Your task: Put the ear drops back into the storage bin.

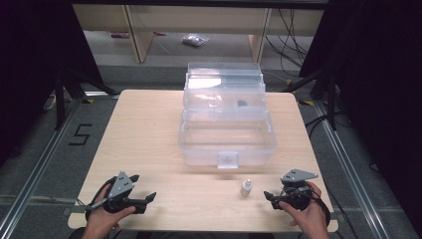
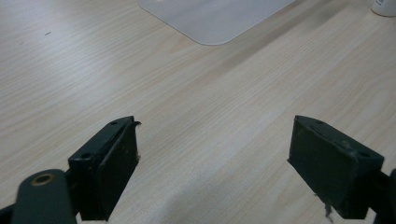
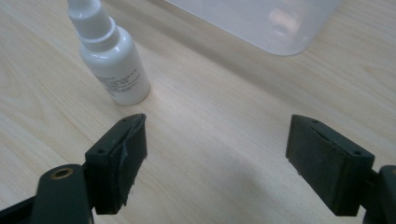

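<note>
White plastic bottle (image 3: pixel 112 63) stands upright on the wooden table (image 1: pixel 149 139), near the right gripper (image 3: pixel 217 161); both this and the left gripper (image 2: pixel 212 170) are released, holding nothing.

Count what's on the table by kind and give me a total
Clear plastic box: 1
Small white dropper bottle: 1
Hand-held grippers, left gripper and right gripper, both open: 2
Total: 4

Small white dropper bottle (image 1: pixel 246 187) upright on table (image 1: pixel 149 139)
</note>
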